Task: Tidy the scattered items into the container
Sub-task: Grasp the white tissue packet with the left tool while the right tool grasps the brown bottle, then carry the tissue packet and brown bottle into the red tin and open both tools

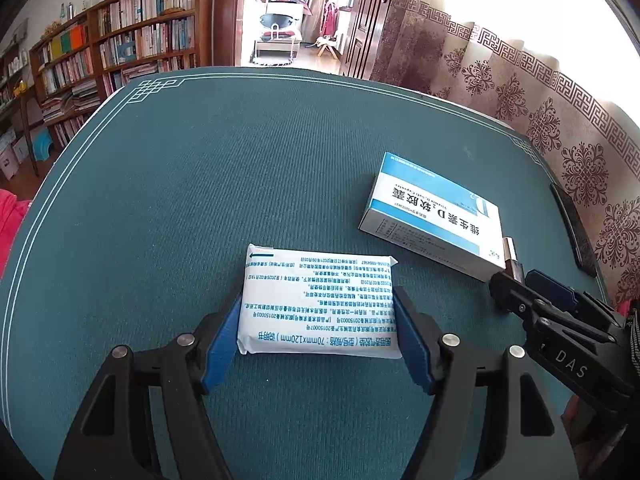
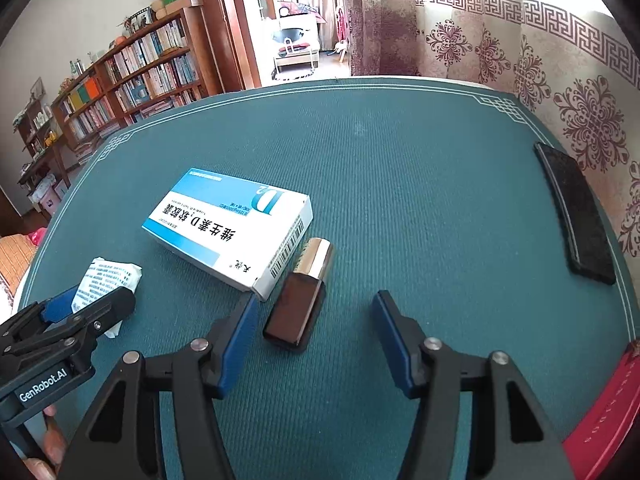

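Left wrist view first: left hand-held gripper (image 1: 318,330) has its blue pads against both long sides of a white printed sachet (image 1: 318,300), so it looks clamped on the sachet, which lies flat on the green bench (image 1: 200,180) near the near edge; a blue-and-white medicine box (image 1: 434,220) lies further toward the right edge, flat and at an angle; a dark flat case (image 1: 576,232) lies along the right edge; the right hand-held gripper (image 1: 516,280) comes in from the right with a small bottle's metal cap (image 1: 511,250) just beyond its tips; no container shows in this view.

Right wrist view: right hand-held gripper (image 2: 314,336) has its jaws apart around a brown bottle with a silver cap (image 2: 300,300); the bottle lies on its side, close to the left pad and clear of the right one, so nothing is gripped yet; the medicine box (image 2: 228,230) lies just beside the bottle's cap, whether touching I cannot tell; the sachet (image 2: 108,280) sits near the left edge under the left hand-held gripper (image 2: 80,308); the dark case (image 2: 576,216) lies by the right edge; a red object (image 2: 604,412) shows at the near right corner, perhaps the container, though I cannot tell, and its inside is hidden.

Judged from this, the task is barely begun: sachet, bottle and box are all still on the bench, none seen stowed.
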